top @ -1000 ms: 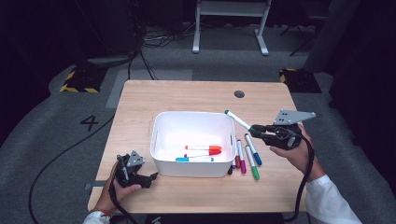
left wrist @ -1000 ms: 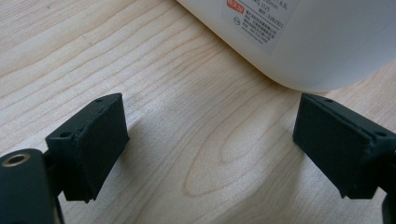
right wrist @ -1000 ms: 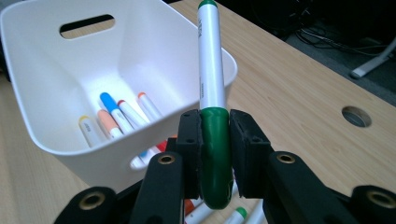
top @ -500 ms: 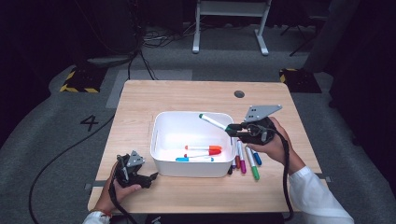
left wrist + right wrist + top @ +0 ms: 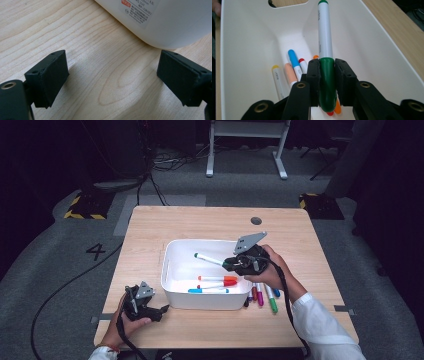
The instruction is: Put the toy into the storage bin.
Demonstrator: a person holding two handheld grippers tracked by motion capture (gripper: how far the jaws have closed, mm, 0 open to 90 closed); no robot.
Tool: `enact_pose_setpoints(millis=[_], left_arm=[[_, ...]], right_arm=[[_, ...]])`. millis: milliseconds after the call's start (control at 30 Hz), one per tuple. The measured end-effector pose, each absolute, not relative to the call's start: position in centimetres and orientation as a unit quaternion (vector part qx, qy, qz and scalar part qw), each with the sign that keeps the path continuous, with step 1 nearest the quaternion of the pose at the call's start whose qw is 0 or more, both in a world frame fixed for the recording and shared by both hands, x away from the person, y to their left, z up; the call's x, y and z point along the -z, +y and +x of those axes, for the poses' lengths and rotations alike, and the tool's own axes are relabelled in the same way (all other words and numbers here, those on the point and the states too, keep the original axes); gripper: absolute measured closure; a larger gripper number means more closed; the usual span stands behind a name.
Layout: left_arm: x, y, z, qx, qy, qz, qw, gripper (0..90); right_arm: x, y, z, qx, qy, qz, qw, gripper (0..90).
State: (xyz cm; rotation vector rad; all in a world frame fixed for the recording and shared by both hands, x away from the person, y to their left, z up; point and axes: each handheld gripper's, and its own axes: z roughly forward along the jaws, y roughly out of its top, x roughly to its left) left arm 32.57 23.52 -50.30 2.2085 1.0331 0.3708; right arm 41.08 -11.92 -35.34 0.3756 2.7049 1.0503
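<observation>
A white bin (image 5: 170, 270) stands mid-table with several markers lying in it, among them a red one (image 5: 220, 282) and a blue one (image 5: 207, 290). My right gripper (image 5: 230, 263) is shut on the green cap of a green marker (image 5: 210, 259) (image 5: 325, 45), held over the bin's right side with its white barrel pointing left. In the right gripper view the bin (image 5: 244, 50) lies below the marker, with other markers (image 5: 294, 62) on its floor. My left gripper (image 5: 162, 312) (image 5: 112, 80) rests open on the table at the bin's front left corner (image 5: 160, 30), nothing between its jaws.
Several loose markers (image 5: 265, 295) lie on the wooden table (image 5: 150, 230) just right of the bin, under my right hand. A small dark hole (image 5: 256, 220) sits near the table's far edge. Cables trail off the front edge.
My right gripper has carried the green marker leftward, from beside the loose markers to above the bin's right side. The left gripper has stayed put.
</observation>
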Motion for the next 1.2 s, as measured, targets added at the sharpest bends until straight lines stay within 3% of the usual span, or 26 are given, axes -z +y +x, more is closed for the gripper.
enact_pose_setpoints(millis=[733,1200], left_arm=[[50.3,23.5,32.6,-0.142,0.395,0.845,0.331,10.2],[50.3,23.5,32.6,-0.142,0.395,0.845,0.332,10.2]], right_arm=[[36.9,-10.4,38.4,-0.308,0.948,0.067,0.037,75.0],[35.4,-12.5,38.6,-0.345,0.930,0.104,0.077,62.0]])
